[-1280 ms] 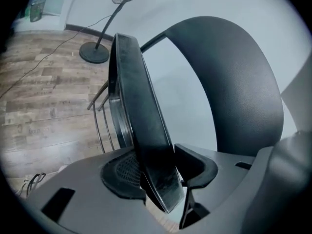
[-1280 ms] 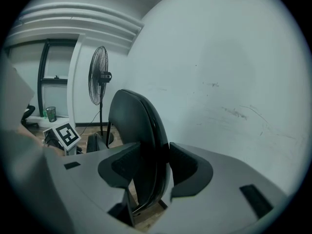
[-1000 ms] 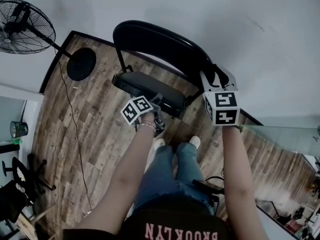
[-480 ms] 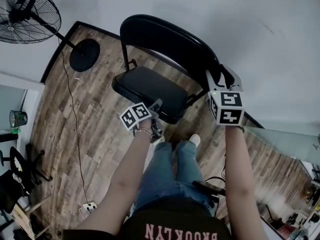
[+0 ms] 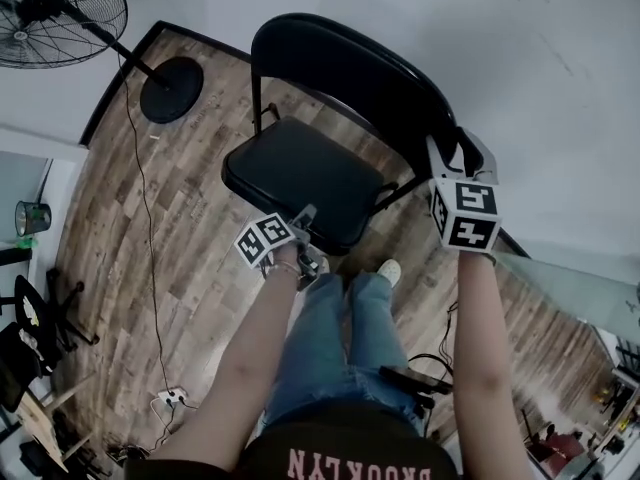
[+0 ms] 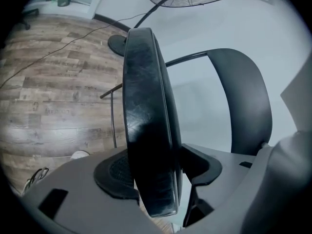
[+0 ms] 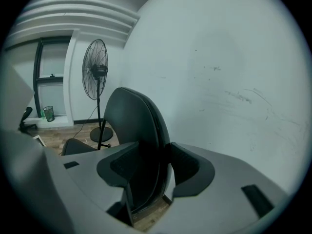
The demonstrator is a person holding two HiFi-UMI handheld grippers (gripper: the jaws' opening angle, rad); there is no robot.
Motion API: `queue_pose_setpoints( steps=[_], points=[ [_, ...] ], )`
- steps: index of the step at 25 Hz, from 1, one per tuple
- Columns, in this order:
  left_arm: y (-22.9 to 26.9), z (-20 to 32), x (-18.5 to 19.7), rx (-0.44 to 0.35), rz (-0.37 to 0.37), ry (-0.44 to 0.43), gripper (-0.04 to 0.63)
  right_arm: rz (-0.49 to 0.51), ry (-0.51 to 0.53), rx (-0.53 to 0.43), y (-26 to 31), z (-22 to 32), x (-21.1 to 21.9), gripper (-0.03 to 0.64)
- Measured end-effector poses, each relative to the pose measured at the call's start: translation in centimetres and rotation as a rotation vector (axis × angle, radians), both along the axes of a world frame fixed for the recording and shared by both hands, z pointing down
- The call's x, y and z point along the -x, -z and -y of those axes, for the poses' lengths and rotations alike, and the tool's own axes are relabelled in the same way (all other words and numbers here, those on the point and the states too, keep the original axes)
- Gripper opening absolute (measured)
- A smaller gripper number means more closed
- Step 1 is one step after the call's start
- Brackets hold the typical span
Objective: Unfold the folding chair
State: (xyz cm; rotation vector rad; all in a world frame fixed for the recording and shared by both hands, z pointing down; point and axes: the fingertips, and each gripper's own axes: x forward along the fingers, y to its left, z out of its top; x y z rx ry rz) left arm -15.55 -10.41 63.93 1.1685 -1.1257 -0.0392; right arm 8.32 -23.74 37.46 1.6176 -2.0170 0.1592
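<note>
A black folding chair stands on the wood floor facing me. Its padded seat (image 5: 300,173) lies almost level and its curved backrest (image 5: 350,68) is toward the wall. My left gripper (image 5: 305,218) is at the seat's front edge. In the left gripper view the seat (image 6: 146,106) stands edge-on between the jaws, and the left gripper (image 6: 156,172) is shut on it, its jaws having just been closing. My right gripper (image 5: 447,158) holds the backrest's right end. In the right gripper view it (image 7: 151,167) is shut on the backrest (image 7: 131,116).
A standing fan (image 5: 55,13) with a round base (image 5: 170,88) is at the far left, its cable (image 5: 140,228) trailing over the floor. A white wall (image 5: 500,48) is right behind the chair. The person's shoes (image 5: 390,271) are just in front of the seat. Clutter lines the left edge.
The seat has swung down from a tilt to almost level. My left gripper came down and toward me with its front edge. The right gripper has stayed on the backrest.
</note>
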Motion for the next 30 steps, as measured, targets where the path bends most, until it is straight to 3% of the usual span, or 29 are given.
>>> queue_pose_setpoints(
  steps=[12,30],
  points=[
    [-3.0,-2.6,2.1,0.035,0.028,0.058,0.262,0.017,0.038,0.005,-1.4,-0.1,0.1,0.198],
    [-7.9,-6.1,4.3,0.002,0.0,0.078,0.267,0.017,0.071,-0.063,-4.3,-0.4,-0.2,0.198]
  ],
)
